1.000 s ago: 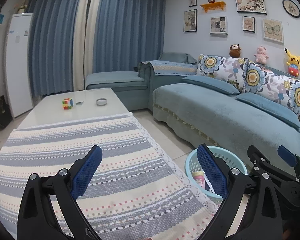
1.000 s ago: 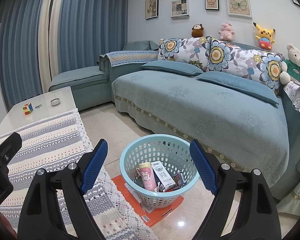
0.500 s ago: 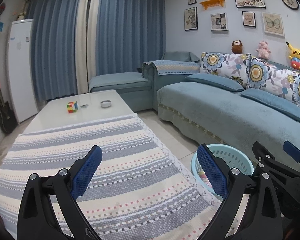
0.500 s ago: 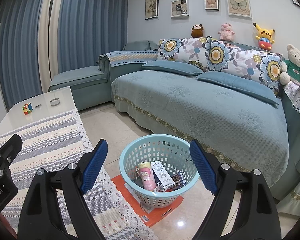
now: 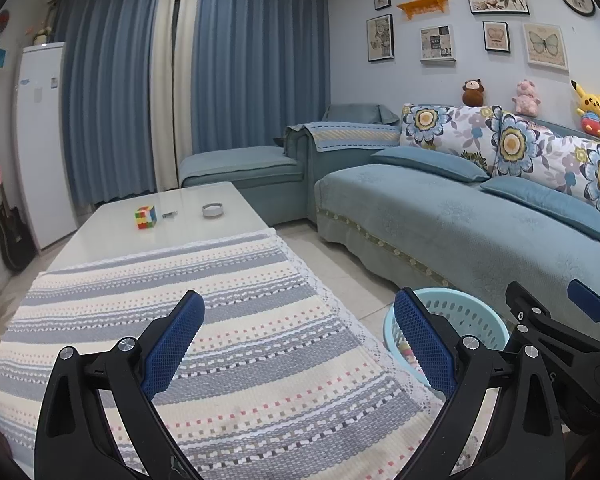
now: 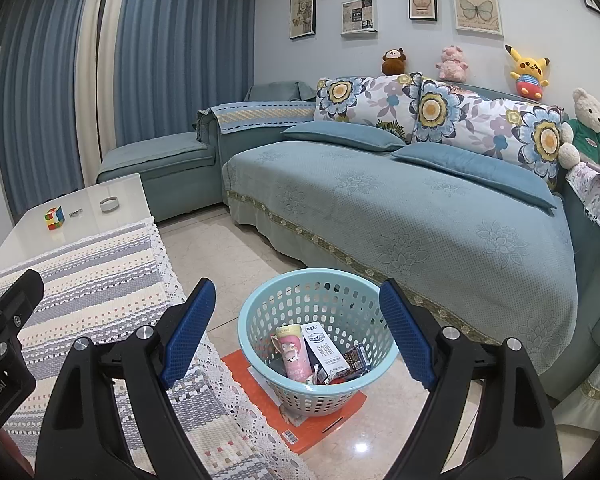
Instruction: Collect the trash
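A white glossy coffee table (image 5: 112, 236) carries a striped woven cloth (image 5: 220, 320), a colourful puzzle cube (image 5: 146, 217) and a small round dish (image 5: 212, 210). On the tiled floor (image 6: 236, 256), a pale blue plastic basket (image 6: 256, 312) rests on an orange flat box (image 6: 328, 420).

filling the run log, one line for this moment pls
left hand-held gripper open, empty | right hand-held gripper open, empty | basket on floor, holds trash

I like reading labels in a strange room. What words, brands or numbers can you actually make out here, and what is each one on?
"nRobot.AI", cut off at the frame edge: on the black body of the left gripper, in the right wrist view.
White carton in the basket: printed text, too small to read.
Pink cup: a picture, no legible words.
Orange booklet under the basket: a barcode, digits unreadable.
Wall frames and fridge stickers: too blurred.
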Demonstrator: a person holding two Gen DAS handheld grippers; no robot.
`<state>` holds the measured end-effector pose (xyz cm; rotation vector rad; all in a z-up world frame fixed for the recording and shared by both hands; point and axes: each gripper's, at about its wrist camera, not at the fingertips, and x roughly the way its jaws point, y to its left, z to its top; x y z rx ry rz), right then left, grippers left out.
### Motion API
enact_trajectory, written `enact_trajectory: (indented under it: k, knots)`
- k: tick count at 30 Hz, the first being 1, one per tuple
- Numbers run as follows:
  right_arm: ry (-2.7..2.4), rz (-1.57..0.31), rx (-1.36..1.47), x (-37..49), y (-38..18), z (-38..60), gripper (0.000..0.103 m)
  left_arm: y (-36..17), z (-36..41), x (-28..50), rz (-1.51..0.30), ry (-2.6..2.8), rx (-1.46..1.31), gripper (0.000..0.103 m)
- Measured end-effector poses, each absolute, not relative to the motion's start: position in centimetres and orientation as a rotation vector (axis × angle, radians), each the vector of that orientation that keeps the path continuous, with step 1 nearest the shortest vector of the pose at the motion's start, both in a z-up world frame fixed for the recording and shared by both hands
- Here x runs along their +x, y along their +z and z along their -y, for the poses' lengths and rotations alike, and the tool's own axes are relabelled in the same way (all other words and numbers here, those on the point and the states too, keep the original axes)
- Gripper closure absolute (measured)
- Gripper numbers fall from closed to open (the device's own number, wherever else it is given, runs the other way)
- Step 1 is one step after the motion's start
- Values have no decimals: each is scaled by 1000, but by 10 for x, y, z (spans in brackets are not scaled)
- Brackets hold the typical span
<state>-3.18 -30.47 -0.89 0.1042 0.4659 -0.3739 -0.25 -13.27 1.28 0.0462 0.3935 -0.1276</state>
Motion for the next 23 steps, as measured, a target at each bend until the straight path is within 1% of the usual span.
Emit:
enact_trajectory:
  k: [14,23]
  knots:
    - [-375,-465,101,-33,-9,304,23,14,133,-5,-373,-126,73,10]
    - [-376,-465,100,-32,-9,303,23,14,125,1,-400,-138,36,8]
